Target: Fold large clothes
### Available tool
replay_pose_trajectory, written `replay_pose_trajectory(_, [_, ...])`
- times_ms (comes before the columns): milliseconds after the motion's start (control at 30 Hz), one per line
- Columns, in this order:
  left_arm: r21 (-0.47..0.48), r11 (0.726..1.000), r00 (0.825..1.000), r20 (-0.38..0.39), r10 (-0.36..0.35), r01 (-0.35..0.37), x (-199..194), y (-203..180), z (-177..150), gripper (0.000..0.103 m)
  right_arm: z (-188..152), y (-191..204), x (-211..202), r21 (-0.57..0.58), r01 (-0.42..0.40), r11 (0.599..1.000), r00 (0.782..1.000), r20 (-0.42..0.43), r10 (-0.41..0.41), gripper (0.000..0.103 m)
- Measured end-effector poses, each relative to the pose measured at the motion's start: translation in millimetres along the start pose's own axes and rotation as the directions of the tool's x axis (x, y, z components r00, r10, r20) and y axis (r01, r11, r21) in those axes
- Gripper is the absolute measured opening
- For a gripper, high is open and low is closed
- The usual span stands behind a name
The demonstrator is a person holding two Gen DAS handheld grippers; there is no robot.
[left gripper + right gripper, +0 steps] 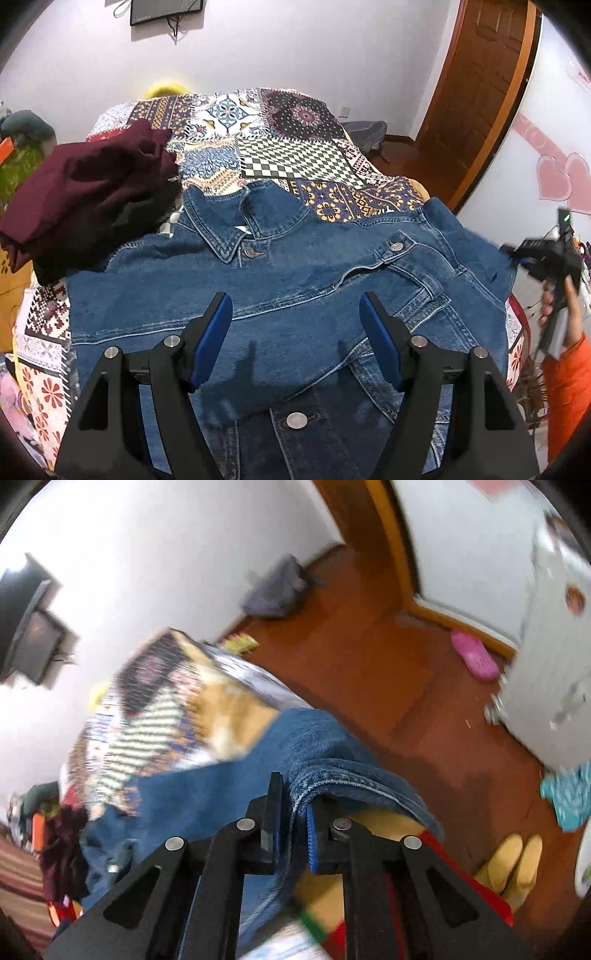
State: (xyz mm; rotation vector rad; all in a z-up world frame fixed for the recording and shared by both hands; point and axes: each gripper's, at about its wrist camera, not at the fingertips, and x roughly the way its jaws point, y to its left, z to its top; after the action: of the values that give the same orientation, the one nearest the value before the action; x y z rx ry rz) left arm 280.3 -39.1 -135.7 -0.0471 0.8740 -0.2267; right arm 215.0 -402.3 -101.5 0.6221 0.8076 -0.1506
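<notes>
A blue denim jacket (295, 273) lies front up on the patterned bed cover (295, 140), collar toward the far side. My left gripper (295, 306) hovers over its lower front, open, nothing between the blue pads. At the jacket's right edge, my right gripper (543, 254) is held by a hand in an orange sleeve (569, 373). In the blurred right wrist view, the right gripper (293, 794) is shut on a stitched fold of the denim jacket (332, 775) at the bed's side.
A crumpled maroon garment (92, 184) lies on the bed left of the collar. A wooden door (480, 81) stands at the right. On the brown floor beside the bed are a pink slipper (474, 659), yellow slippers (513, 860) and a grey bag (275, 590).
</notes>
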Motion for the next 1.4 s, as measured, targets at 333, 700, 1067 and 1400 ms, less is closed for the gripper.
replay_pose_trajectory(333, [-0.028,0.999,0.999,0.035,-0.019,0.02,-11,8,1,0.07,-38,144,-59,-0.36,-0.278,0.891,0.955,-0.008,0.295,0.007])
replay_pose_trajectory(700, [-0.024,0.999,0.999,0.034,-0.032,0.033,-20,12,-8,0.07,-130,161,30,-0.412,-0.266,0.871,0.937,-0.323,0.133,0.011])
replay_pose_trajectory(1067, [-0.007,0.999,0.998,0.035,-0.043,0.043,-22,4,-14,0.07,-103,137,-22,-0.374,-0.273,0.886,0.946,-0.269,0.178,0.046])
replay_pose_trajectory(1400, [-0.004,0.999,0.998,0.041,-0.049,0.049,-20,-1,-10,0.071,-53,78,-1,-0.098,-0.217,0.971,0.959,-0.207,0.193,0.059])
